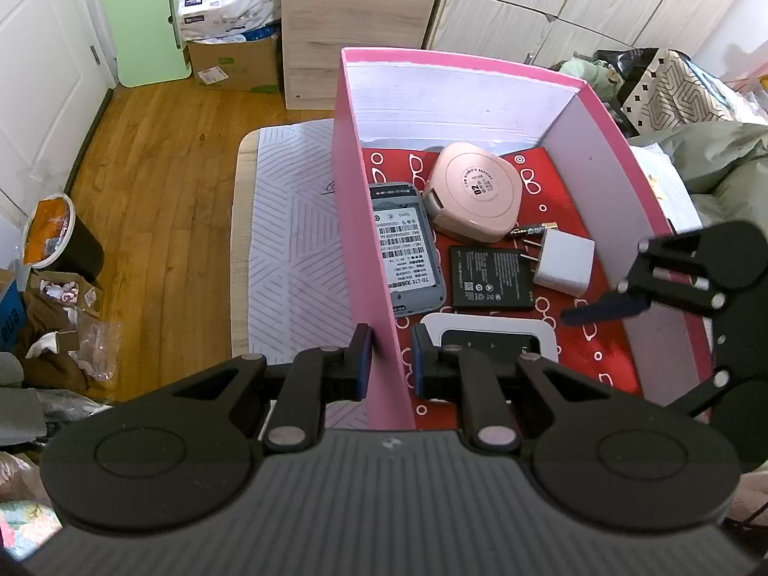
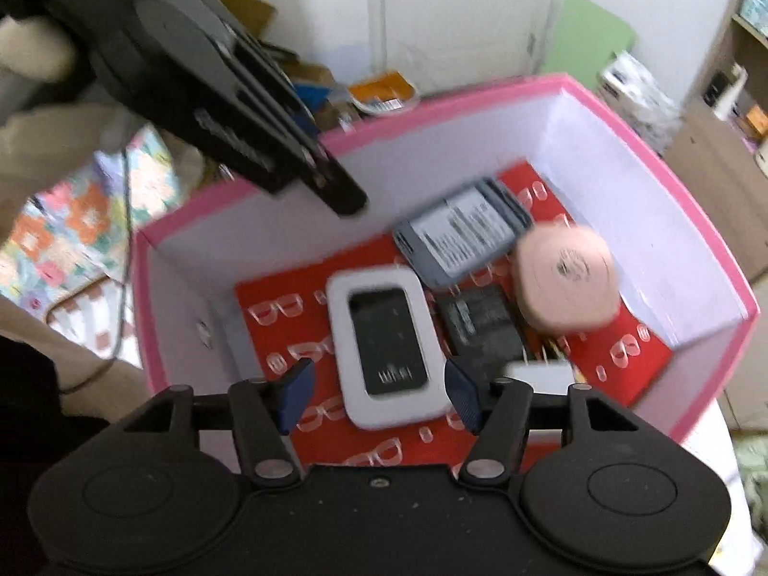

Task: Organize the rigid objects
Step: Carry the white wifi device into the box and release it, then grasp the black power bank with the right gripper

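A pink box with a red patterned floor holds a white pocket router, a grey device with a label, a black battery, a white plug adapter and a round pink case. My left gripper is shut on the box's left wall. My right gripper hangs open inside the box, its blue pads on either side of the white router, which lies flat on the floor. In the left wrist view the right gripper comes in over the right wall.
The box stands on a white striped mat on a small table. A wooden floor, a bin, cardboard boxes and a wooden cabinet lie beyond. Bedding and bags are to the right.
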Demonstrator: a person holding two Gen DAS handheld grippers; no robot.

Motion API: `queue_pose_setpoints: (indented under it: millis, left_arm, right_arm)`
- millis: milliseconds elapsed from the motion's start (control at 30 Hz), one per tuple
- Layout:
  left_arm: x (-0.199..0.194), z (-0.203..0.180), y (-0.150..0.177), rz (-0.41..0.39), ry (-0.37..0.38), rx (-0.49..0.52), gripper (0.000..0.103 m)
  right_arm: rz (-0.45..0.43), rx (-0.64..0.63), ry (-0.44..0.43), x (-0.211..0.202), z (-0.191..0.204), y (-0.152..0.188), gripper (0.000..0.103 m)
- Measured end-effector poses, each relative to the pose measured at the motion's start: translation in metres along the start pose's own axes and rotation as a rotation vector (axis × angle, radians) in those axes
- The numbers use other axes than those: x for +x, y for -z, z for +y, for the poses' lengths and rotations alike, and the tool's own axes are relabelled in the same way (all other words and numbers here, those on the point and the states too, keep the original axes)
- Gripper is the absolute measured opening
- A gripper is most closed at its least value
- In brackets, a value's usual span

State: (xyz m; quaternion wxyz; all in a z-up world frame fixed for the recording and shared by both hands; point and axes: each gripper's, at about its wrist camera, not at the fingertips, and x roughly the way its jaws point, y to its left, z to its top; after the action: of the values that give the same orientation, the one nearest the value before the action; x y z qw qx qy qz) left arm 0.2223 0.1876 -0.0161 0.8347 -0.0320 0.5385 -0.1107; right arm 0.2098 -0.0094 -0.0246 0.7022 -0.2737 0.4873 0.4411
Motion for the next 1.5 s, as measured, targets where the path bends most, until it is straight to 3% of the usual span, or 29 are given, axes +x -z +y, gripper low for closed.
queue_pose_setpoints:
  millis: [67,167,267,400,500,667,800,967,1167,1267,1500]
  left_arm:
    - [0.000,0.000,0.001,-0.003,0.004,-0.002,0.015]
    - [0.000,0.001,0.001,-0.005,0.005,-0.005,0.015]
    - [0.000,0.001,0.001,-0.004,0.004,-0.008,0.015]
    - [0.000,0.001,0.001,-0.003,0.006,-0.013,0.014]
    - [0.000,0.001,0.000,-0.003,0.006,-0.015,0.015]
    - [0.000,0.003,0.001,-0.008,0.013,-0.021,0.015]
    - [0.001,0.005,0.001,-0.011,0.021,-0.034,0.015]
    - [0.001,0.003,0.001,-0.012,0.013,-0.039,0.015]
    - [0.001,0.000,0.000,-0.006,-0.002,-0.045,0.015]
    - [0.002,-0.001,0.000,-0.005,-0.010,-0.047,0.015]
    - [0.002,-0.003,0.000,-0.003,-0.017,-0.051,0.015]
  right_arm:
    - [0.023,0.031,0.005,0.003,0.000,0.005,0.059]
    - [0.047,0.020,-0.034,0.007,0.002,0.009,0.038]
    - [0.006,-0.001,-0.010,0.010,0.005,0.006,0.034]
    - [-0.078,0.001,0.009,0.008,0.001,0.006,0.033]
    - [-0.197,0.041,0.002,-0.017,-0.006,0.016,0.035]
    - [-0.379,0.170,0.070,-0.074,-0.030,0.058,0.050]
    - [-0.438,0.314,0.171,-0.104,-0.055,0.104,0.051]
    - [-0.434,0.484,0.317,-0.104,-0.078,0.161,0.051]
    - [-0.372,0.689,0.378,-0.073,-0.098,0.209,0.055]
    - [-0.345,0.739,0.413,-0.060,-0.106,0.217,0.068]
    - [-0.296,0.746,0.442,-0.037,-0.117,0.213,0.070]
